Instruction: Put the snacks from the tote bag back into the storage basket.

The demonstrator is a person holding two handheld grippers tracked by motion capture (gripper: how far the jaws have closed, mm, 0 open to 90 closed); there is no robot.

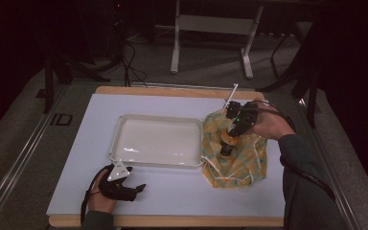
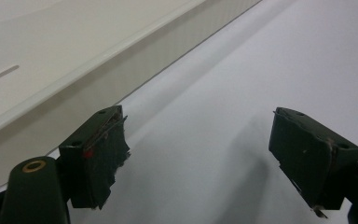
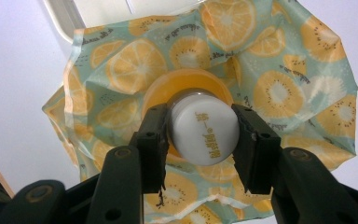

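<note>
Bottle gripped, tray still empty.
We clamp the right gripper (image 3: pixel 204 140) on the white-capped bottle (image 3: pixel 204 133) over the fruit-print cloth (image 3: pixel 279 88); left gripper (image 2: pixel 200 154) idles open beside the tray (image 1: pixel 120 125). Any placing, we judge, is left.

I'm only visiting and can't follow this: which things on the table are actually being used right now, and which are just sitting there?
In use:
- right gripper, shut on the white-capped bottle
- fruit-print cloth under the bottle

Just sitting there:
- white tray, nothing in it
- left gripper, open, holding nothing, beside the tray
- white stick past the cloth
</note>
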